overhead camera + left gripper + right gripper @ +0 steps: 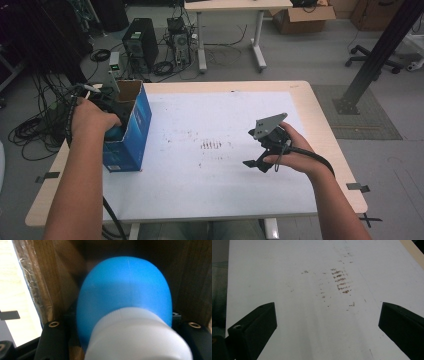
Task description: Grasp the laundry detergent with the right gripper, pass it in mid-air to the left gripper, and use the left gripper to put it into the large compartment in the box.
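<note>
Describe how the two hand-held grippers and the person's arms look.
Both are black. The right hand-held gripper carries a grey three-cornered plate on top, and a black cable trails from it past the wrist; its two jaws are blocky and black, each with a small screw hole. The left hand-held gripper has brass-coloured screw inserts. Both forearms are bare, with no sleeves visible.

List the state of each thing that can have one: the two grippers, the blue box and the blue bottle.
Left gripper: shut on the blue bottle, inside the box.
Right gripper: open, empty, over the white table sheet.
Blue box: upright, top open.
Blue bottle: white cap on, held between the jaws.
</note>
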The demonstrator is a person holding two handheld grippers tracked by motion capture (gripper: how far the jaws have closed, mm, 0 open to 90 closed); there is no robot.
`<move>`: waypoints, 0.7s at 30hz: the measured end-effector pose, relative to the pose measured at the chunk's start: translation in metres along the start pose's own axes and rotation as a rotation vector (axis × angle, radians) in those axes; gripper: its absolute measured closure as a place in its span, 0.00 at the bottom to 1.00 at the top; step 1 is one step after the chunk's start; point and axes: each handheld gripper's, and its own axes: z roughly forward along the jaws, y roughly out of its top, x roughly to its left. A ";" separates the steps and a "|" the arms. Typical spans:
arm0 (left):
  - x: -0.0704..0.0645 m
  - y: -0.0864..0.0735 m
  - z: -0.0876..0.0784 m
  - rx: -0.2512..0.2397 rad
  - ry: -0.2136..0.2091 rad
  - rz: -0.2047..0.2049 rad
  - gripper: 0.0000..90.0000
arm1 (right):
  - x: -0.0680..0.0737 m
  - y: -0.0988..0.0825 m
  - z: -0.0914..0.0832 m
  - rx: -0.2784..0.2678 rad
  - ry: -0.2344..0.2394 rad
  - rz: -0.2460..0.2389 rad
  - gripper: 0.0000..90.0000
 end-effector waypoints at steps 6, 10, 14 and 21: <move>0.000 0.000 0.000 -0.003 -0.004 -0.004 0.42 | 0.000 -0.001 0.000 0.002 0.001 0.002 0.02; 0.000 -0.001 0.000 -0.004 -0.001 -0.002 0.42 | 0.000 0.000 0.000 0.003 0.002 -0.002 0.02; 0.000 -0.001 0.000 -0.005 0.006 0.002 0.41 | 0.001 0.000 0.000 0.002 0.003 0.000 0.02; -0.002 -0.002 -0.003 -0.019 -0.006 0.005 0.35 | 0.002 -0.001 -0.001 0.003 0.006 0.001 0.02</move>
